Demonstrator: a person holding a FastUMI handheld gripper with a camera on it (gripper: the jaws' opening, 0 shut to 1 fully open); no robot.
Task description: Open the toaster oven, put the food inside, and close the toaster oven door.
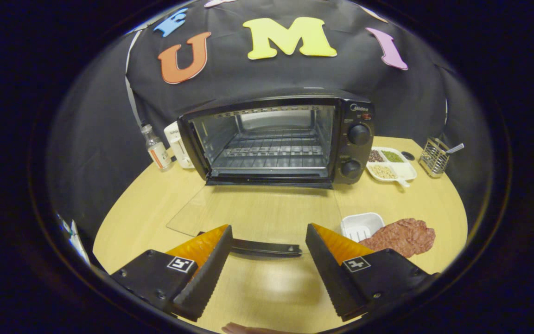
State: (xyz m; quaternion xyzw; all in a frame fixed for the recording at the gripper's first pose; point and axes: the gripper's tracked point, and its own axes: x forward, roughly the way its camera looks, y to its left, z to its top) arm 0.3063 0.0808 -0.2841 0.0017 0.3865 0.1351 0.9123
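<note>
Toaster oven (276, 139) stands at 12 o'clock from the hand-held gripper (267, 253), well beyond the fingers, on the round wooden surface (267, 287). Its glass door (253, 213) lies folded flat toward the fingers, with the dark door handle (267, 248) running across the gap between the fingertips. The jaws stand wide apart and grip nothing; neither finger presses the handle. This position suggests the opening step is complete and the cavity, with its wire rack (271, 150), is ready for loading. The food (401, 236), a reddish-brown flat piece, rests at 2 o'clock, just beside a small white tray (362, 226) and near the right finger, within easy reach for pickup. The right finger covers the food's near edge. Contact between handle and fingertips cannot be confirmed, as the fingers hide its ends.
</note>
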